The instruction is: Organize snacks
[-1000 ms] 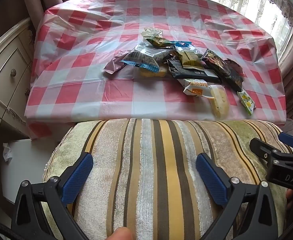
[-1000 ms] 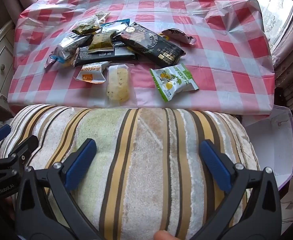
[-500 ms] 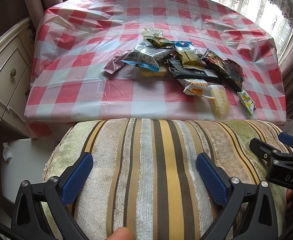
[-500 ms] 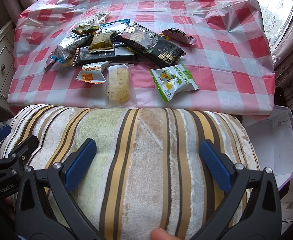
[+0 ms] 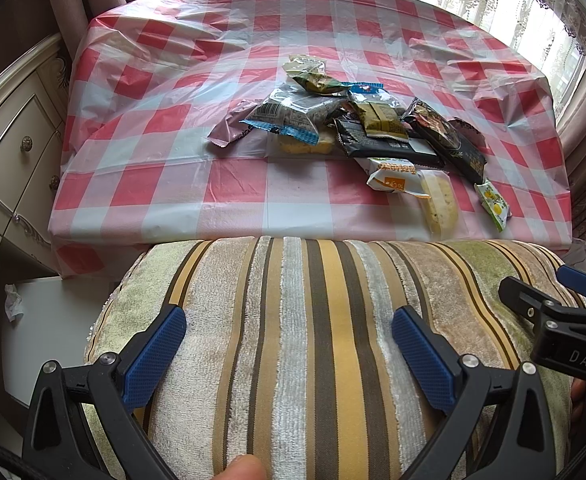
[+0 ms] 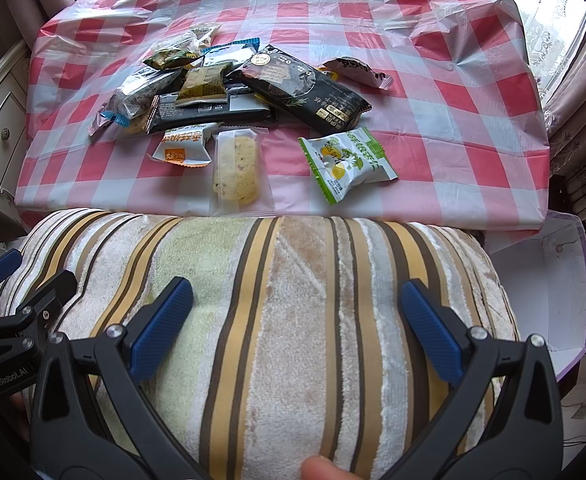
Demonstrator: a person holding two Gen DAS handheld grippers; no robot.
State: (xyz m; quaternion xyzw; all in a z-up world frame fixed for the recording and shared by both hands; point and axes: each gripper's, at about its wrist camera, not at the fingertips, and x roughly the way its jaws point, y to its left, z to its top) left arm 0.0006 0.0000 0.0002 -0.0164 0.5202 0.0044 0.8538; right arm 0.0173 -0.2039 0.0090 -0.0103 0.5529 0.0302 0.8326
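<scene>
The left gripper (image 5: 289, 344) and right gripper (image 6: 297, 316) hover over a striped cushion (image 5: 313, 340), jaws spread wide and holding nothing; the snacks (image 6: 233, 96) lie heaped on the checked table (image 6: 433, 92) beyond; a green packet (image 6: 347, 164) sits slightly apart.

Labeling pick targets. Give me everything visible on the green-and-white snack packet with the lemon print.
The green-and-white packet is a small pillow-style pouch, glossy like plastic film, with green borders, a white middle printed with yellow lemons and green characters, and crimped ends. It looks sealed and slightly puffed. It lies flat and skewed on the checked tablecloth, near the front edge, apart from the main pile and right of the clear-wrapped biscuit. Nothing touches it but the cloth. In the left wrist view it shows foreshortened at the far right.
</scene>
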